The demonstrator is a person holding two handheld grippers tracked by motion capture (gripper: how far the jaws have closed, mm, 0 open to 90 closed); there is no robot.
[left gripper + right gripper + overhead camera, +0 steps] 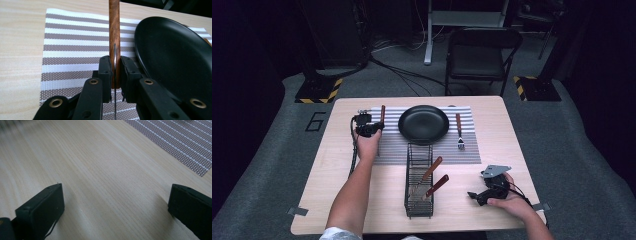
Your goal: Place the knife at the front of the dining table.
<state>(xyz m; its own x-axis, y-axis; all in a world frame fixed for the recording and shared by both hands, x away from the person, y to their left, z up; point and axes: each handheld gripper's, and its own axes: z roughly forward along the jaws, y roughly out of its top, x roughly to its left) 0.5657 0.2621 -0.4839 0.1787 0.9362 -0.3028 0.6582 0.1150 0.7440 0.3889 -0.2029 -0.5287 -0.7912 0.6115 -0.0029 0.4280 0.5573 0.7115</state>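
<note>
A knife with a brown wooden handle (382, 112) (114, 32) lies along the left part of the striped placemat (472, 150) (70, 50), just left of the black plate (423, 124) (175, 62). My left gripper (378, 126) (115, 71) is shut on the knife where handle meets blade, and the blade shows edge-on between the jaws. A fork (459, 132) with a wooden handle lies on the mat right of the plate. My right gripper (473, 195) (115, 202) hovers low over bare wood at the front right, open, with nothing between its jaws.
A black wire basket (408, 200) stands at the table's front centre with two wooden-handled utensils (434, 177) leaning in it. A corner of the placemat (180, 147) lies ahead of the right gripper. A folding chair (479, 55) stands beyond the table's far edge.
</note>
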